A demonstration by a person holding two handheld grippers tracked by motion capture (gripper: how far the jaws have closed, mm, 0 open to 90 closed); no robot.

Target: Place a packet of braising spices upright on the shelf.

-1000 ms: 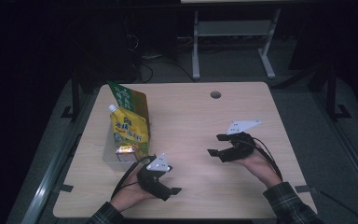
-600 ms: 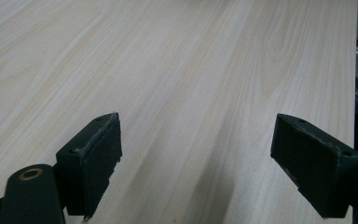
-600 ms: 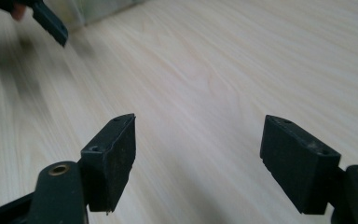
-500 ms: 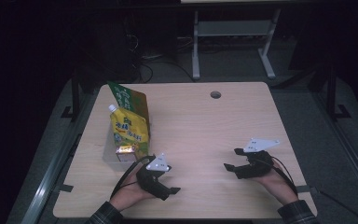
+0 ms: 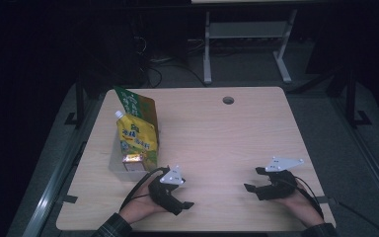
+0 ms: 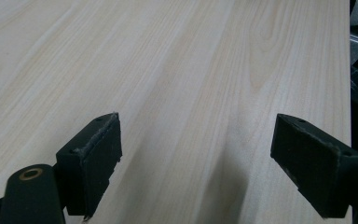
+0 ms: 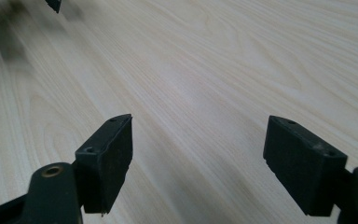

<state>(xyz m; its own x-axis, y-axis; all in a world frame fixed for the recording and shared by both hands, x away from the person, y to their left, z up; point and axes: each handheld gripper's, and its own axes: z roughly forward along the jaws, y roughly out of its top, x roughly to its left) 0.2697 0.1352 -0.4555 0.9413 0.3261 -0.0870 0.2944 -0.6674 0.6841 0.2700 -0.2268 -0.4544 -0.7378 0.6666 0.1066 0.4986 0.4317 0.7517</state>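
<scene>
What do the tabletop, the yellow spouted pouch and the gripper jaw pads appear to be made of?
Tabletop: pale wood or wood-look laminate, matte, with grain lines clear in both gripper views. Yellow pouch: probably flexible printed plastic film, slightly glossy, with a white spout. Pads: black, matte, likely rubber or foam, with slightly frayed edges.

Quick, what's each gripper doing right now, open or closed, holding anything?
Left gripper: open, jaws wide apart, nothing between them, over bare table.
Right gripper: open, jaws wide apart, holding nothing.
</scene>
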